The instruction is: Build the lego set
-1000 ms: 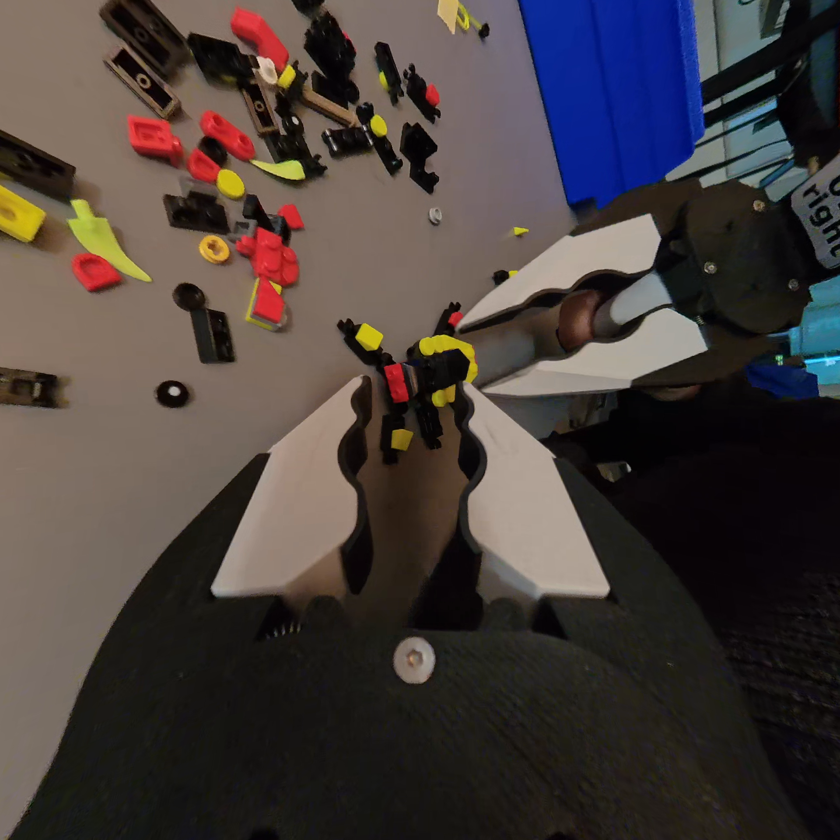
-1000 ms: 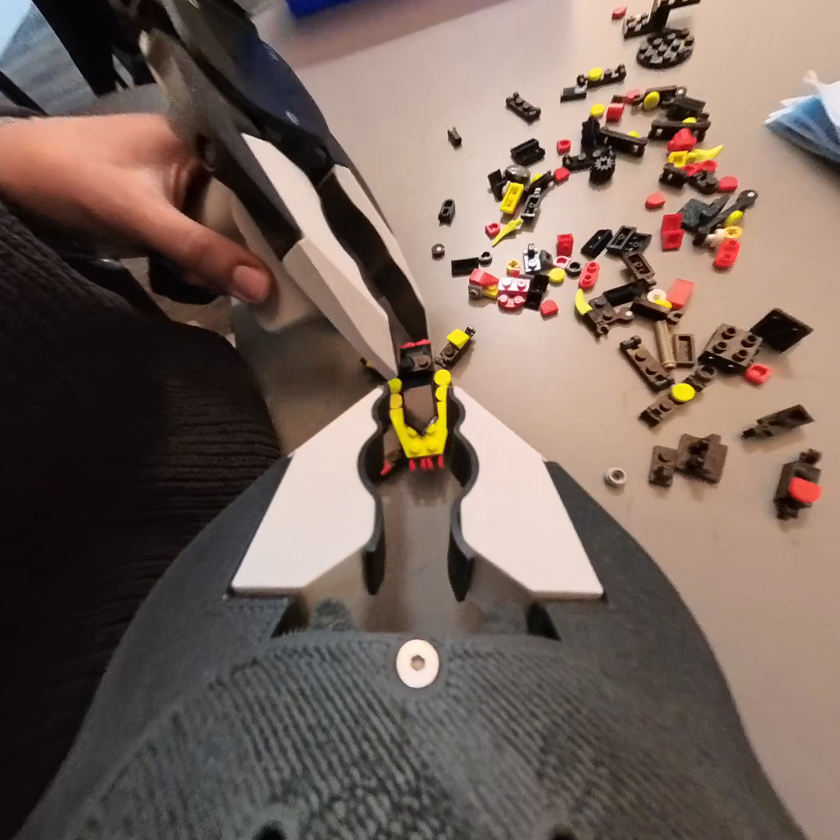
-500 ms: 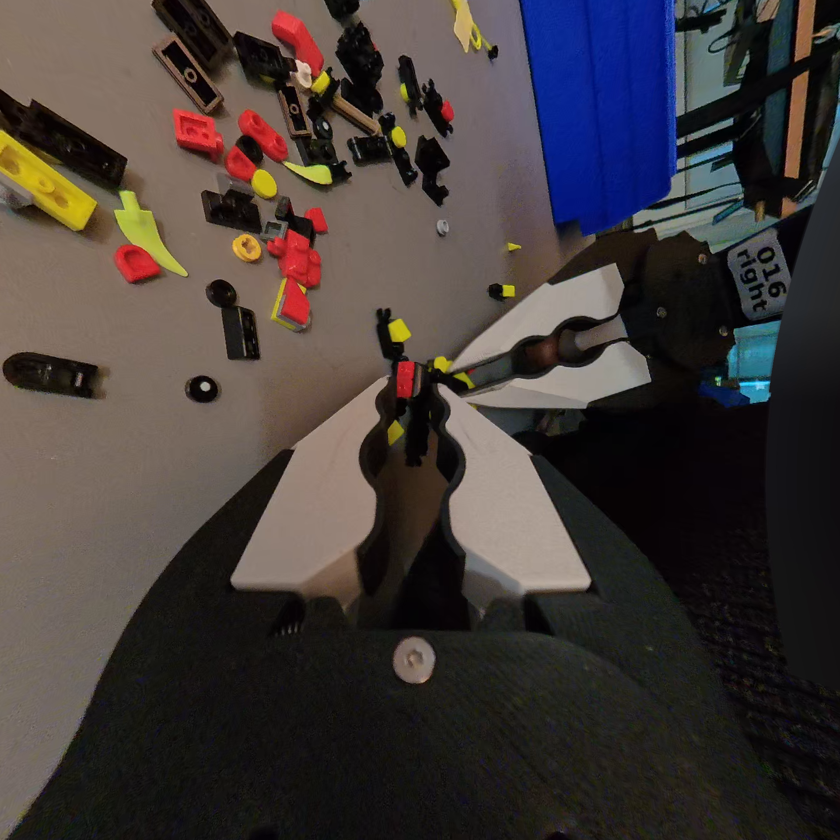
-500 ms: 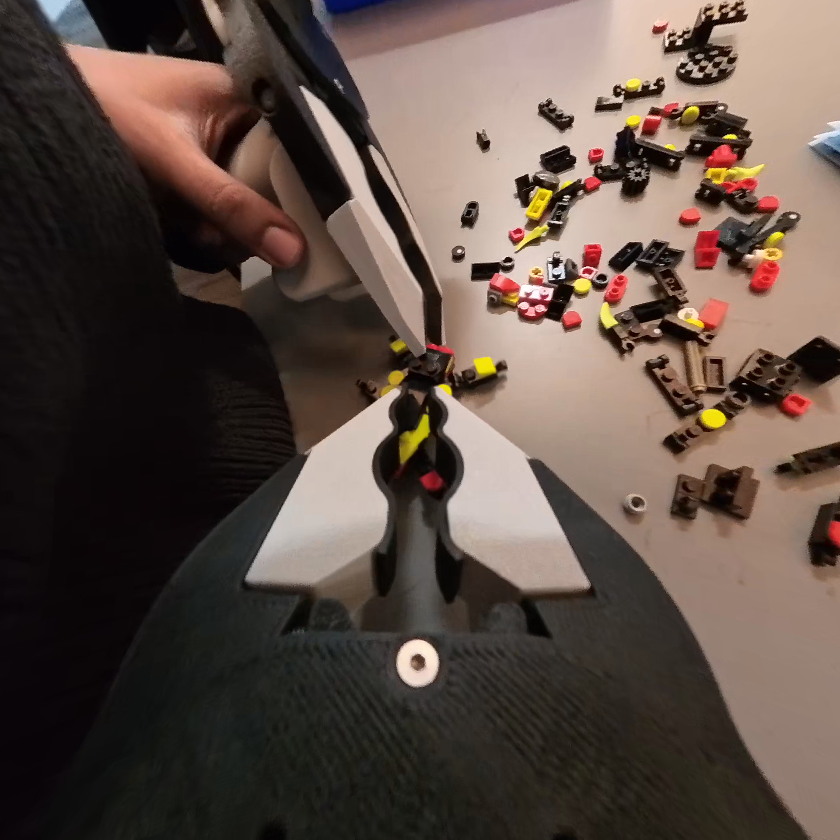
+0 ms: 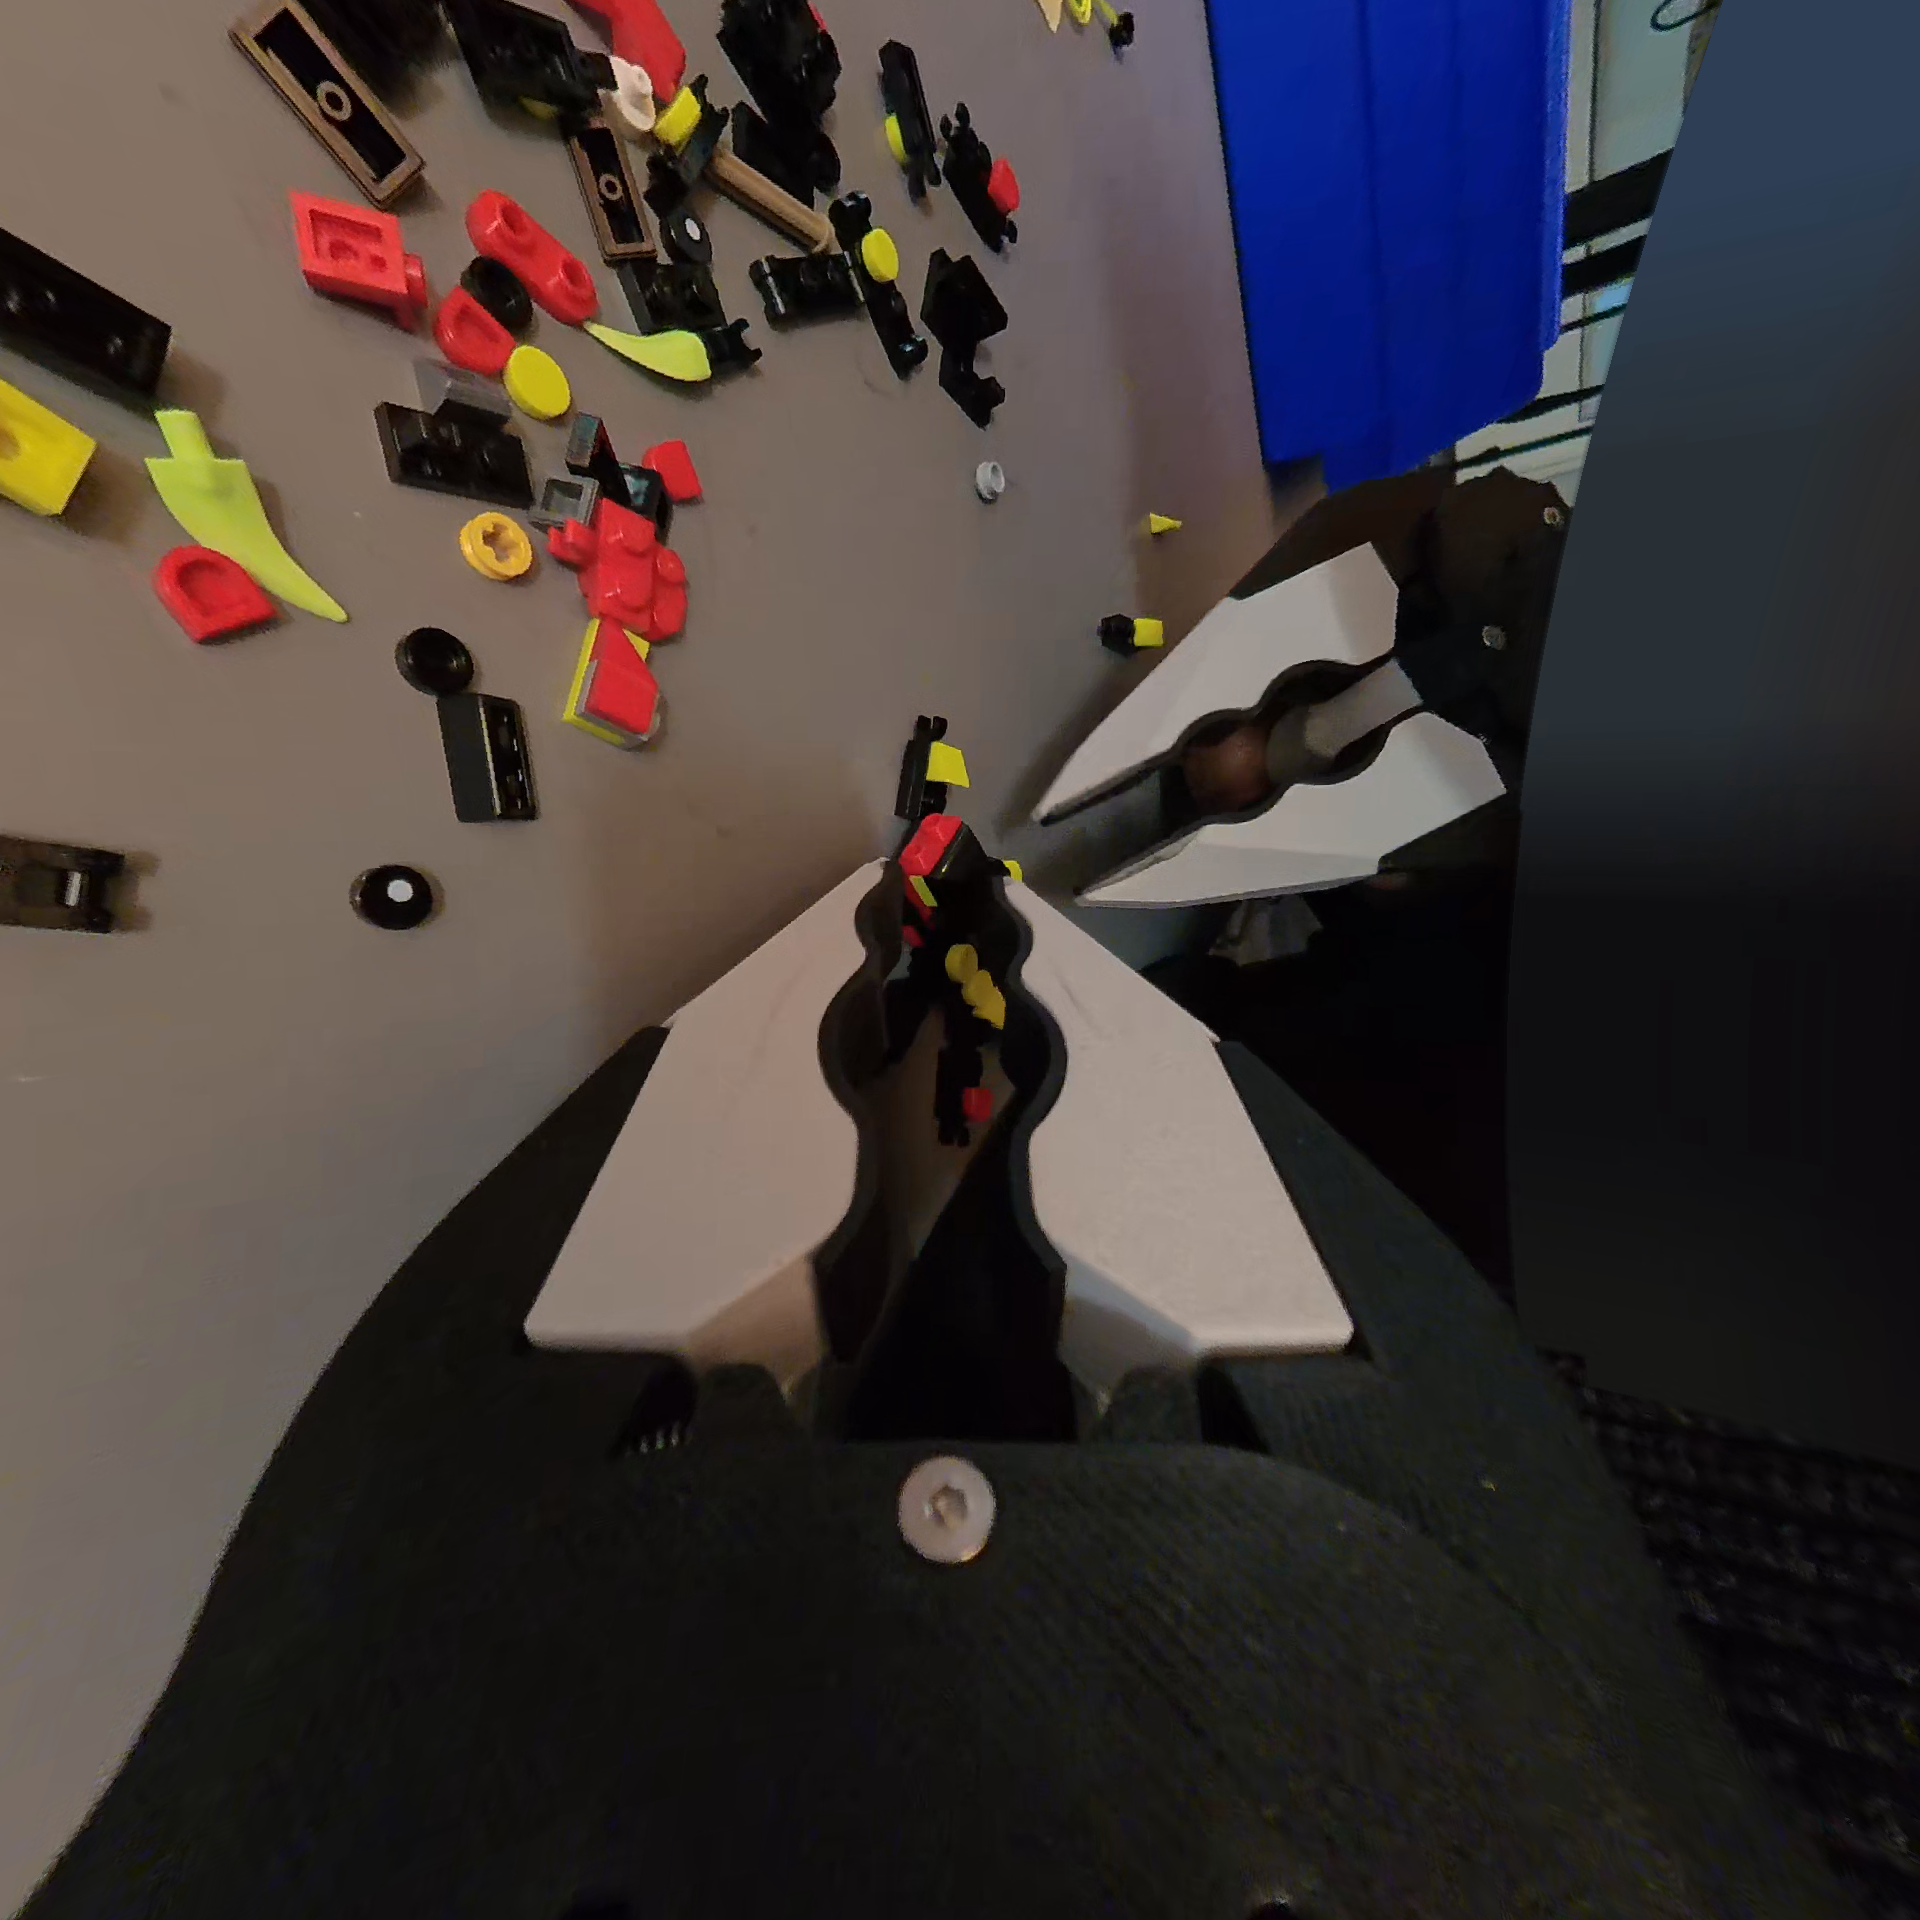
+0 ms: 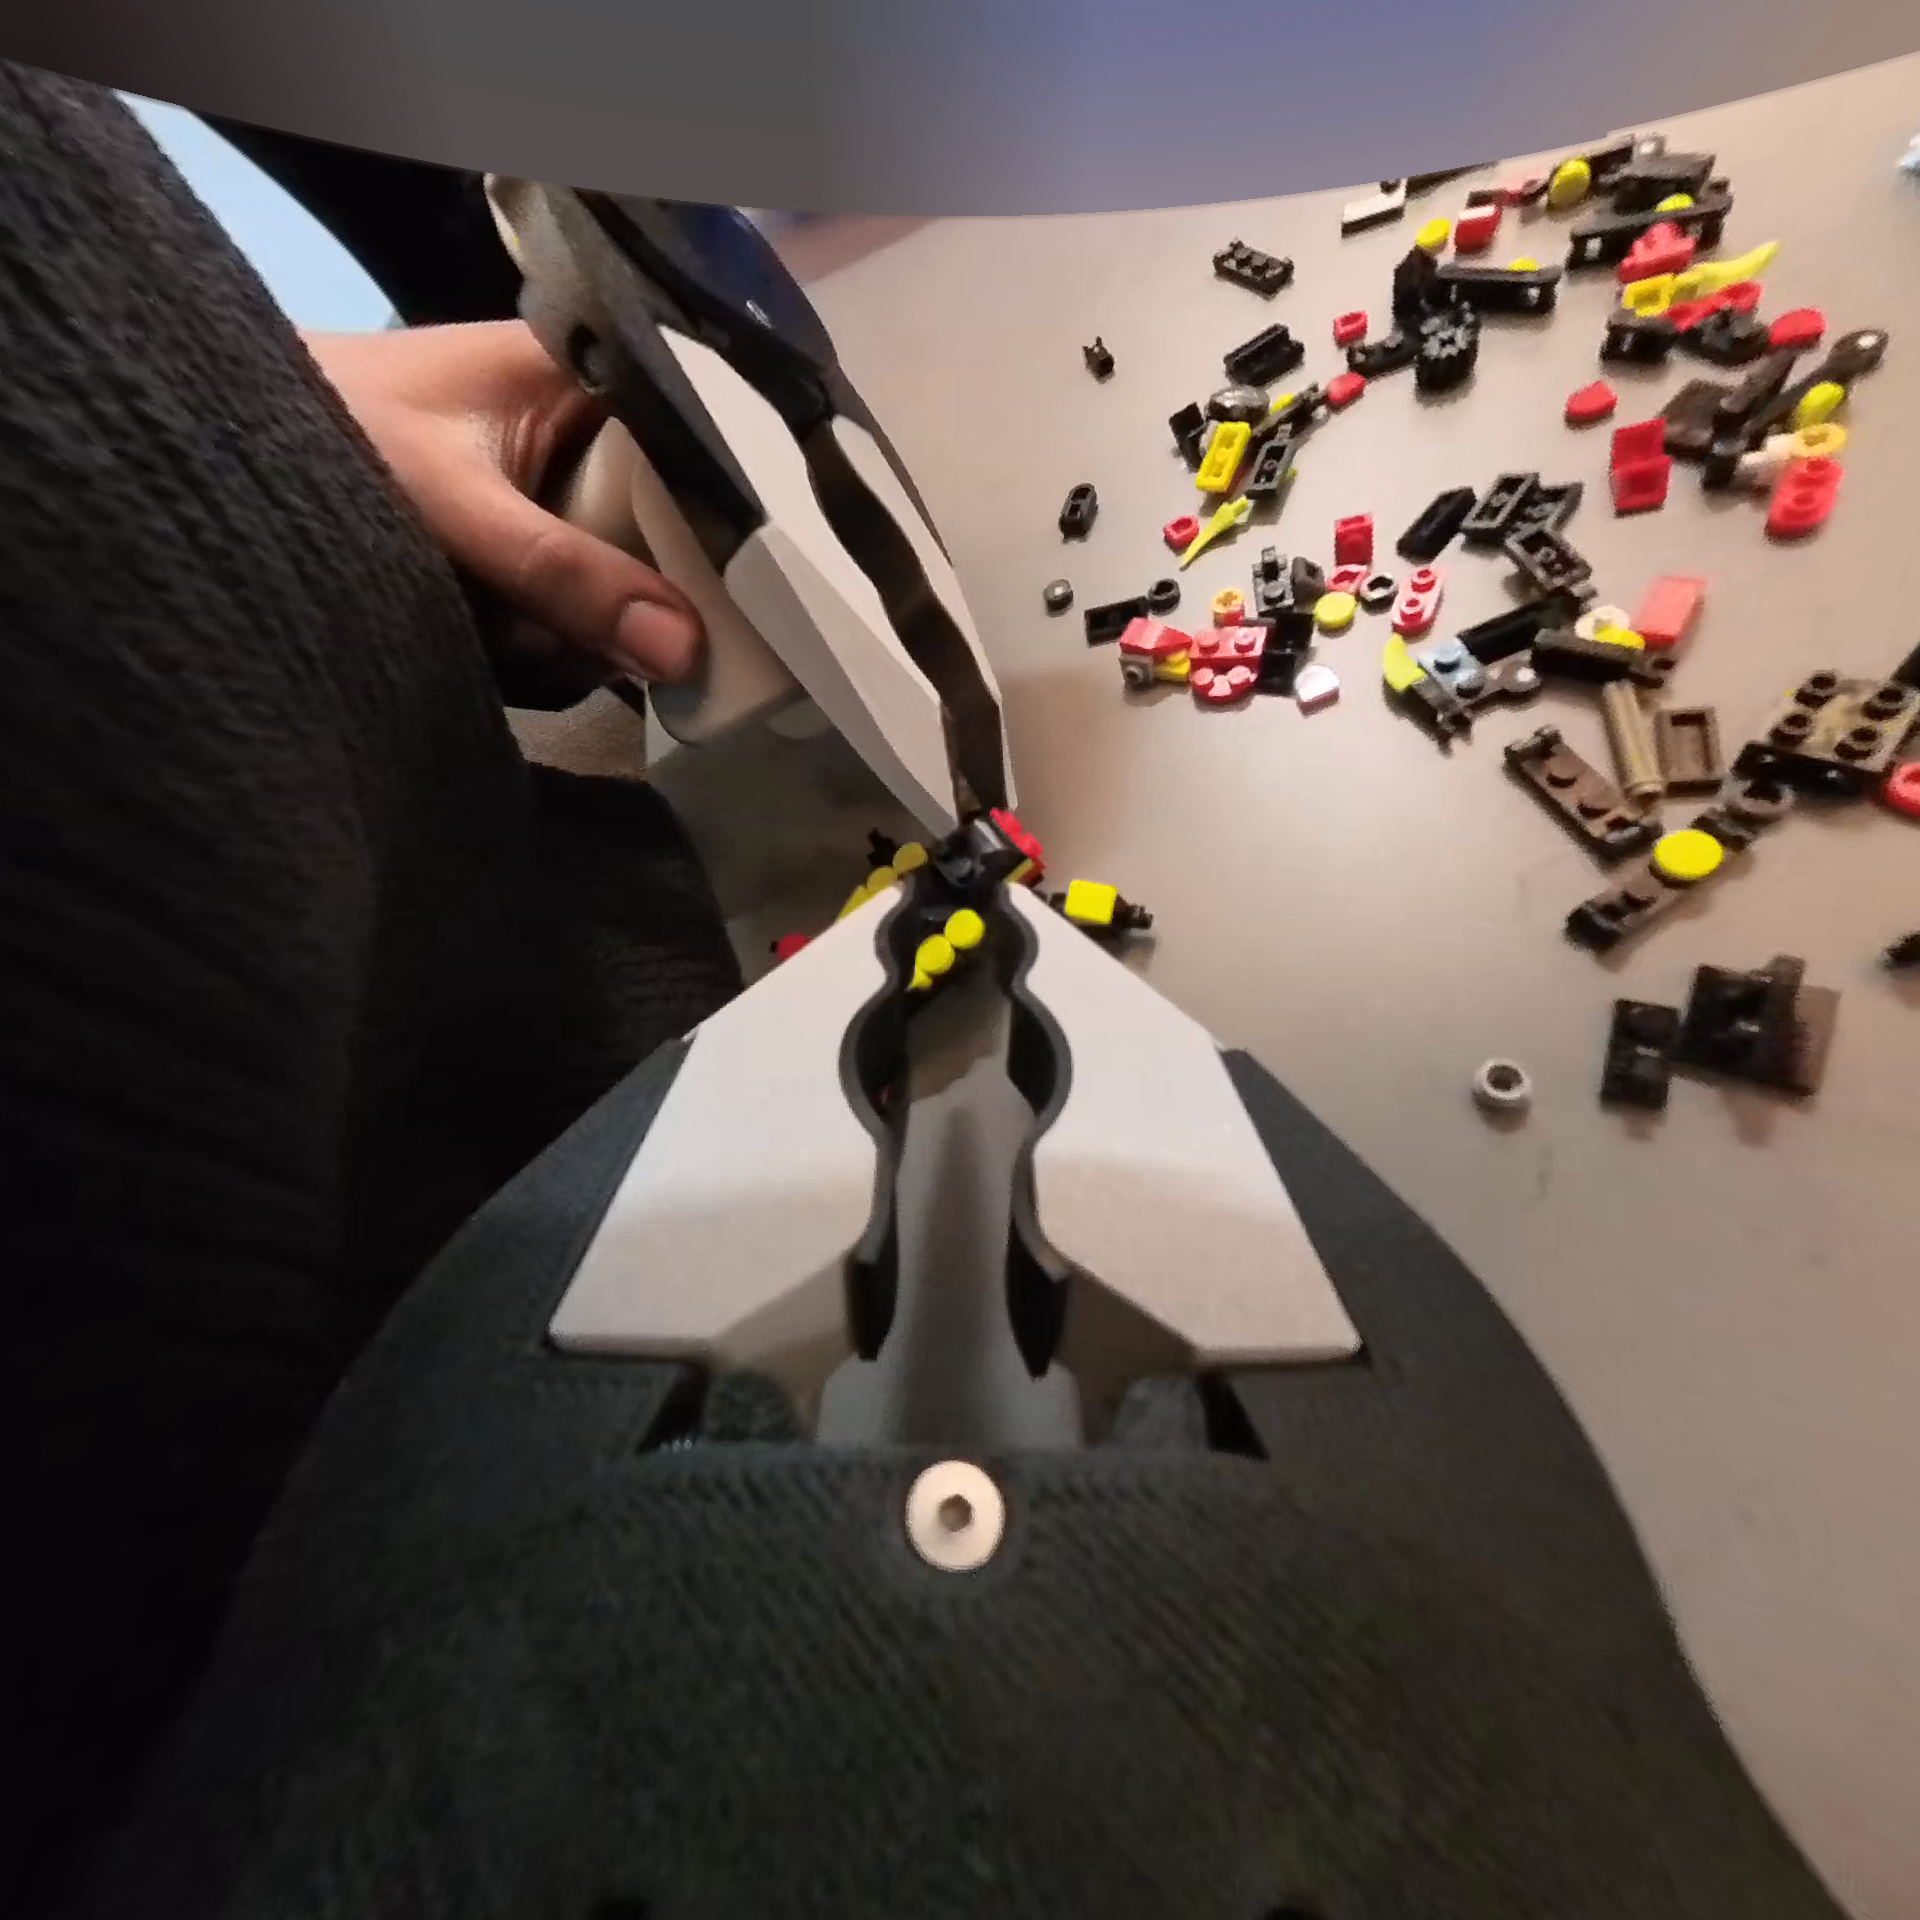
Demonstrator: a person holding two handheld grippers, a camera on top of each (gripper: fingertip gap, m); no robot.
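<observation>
My left gripper (image 5: 945, 883) is shut on a small black, red and yellow lego assembly (image 5: 951, 966) that runs back between its fingers, just above the grey table (image 5: 312, 1143). In the right wrist view the left gripper (image 6: 977, 800) comes down from the upper left onto the assembly (image 6: 961, 857). My right gripper (image 6: 961, 883) points at the assembly from close by. In the left wrist view the right gripper (image 5: 1060, 857) stands just right of the assembly with its jaws a little apart and nothing between them.
Many loose red, black and yellow pieces (image 5: 623, 571) lie spread over the table (image 6: 1351, 831). A black piece with a yellow slope (image 5: 935, 769) lies just beyond the grippers. A blue box (image 5: 1382, 208) stands at the far edge. A hand (image 6: 540, 540) holds the left gripper.
The two sub-assemblies were brought together and joined. The right gripper's jaws have parted and drawn slightly off the assembly, which stays in the left gripper.
</observation>
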